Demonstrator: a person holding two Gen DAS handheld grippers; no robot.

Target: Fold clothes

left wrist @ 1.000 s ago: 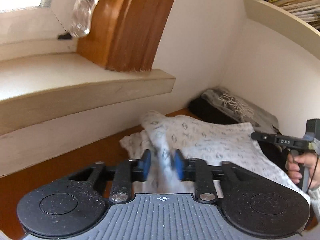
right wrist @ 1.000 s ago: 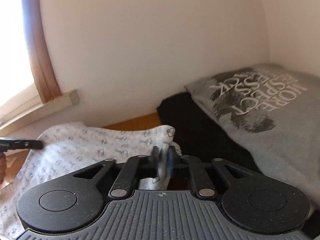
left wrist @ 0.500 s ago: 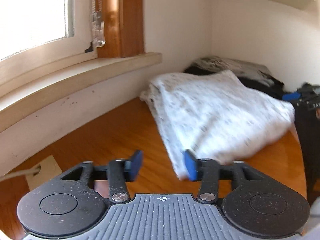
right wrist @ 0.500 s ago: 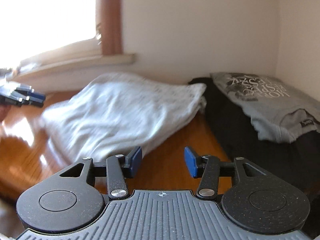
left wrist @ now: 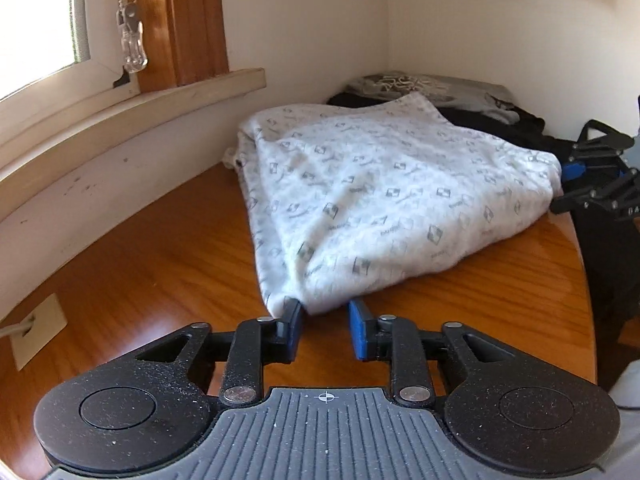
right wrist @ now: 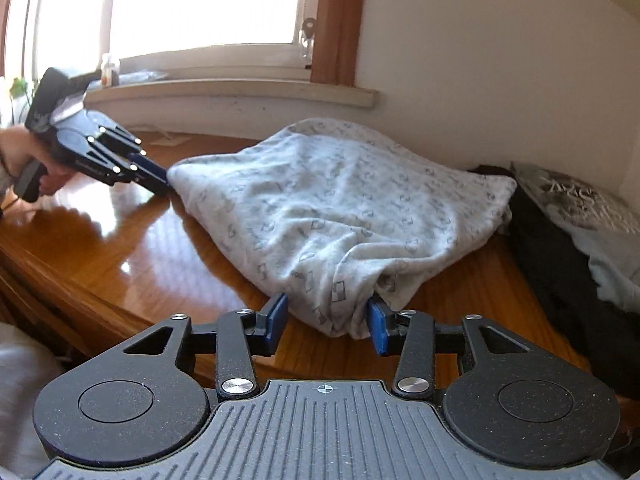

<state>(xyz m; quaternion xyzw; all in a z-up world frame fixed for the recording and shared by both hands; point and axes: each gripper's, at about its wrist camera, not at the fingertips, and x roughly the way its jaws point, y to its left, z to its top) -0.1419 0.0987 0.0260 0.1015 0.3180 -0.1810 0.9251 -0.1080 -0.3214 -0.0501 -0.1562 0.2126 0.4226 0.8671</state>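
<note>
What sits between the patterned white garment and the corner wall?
A black garment with a grey printed shirt on top, shown best in the right wrist view.

Each wrist camera looks forward and downward along its own fingers, close to opposite corners of the shared white patterned garment (left wrist: 384, 200).

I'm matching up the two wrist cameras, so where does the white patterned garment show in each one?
Left wrist: the white garment fills the centre, its near corner just ahead of the left tool.
Right wrist: the garment lies centre, a fold between the right tool's fingers.
Shared landmark: the grey printed shirt beyond it, in the corner.
</note>
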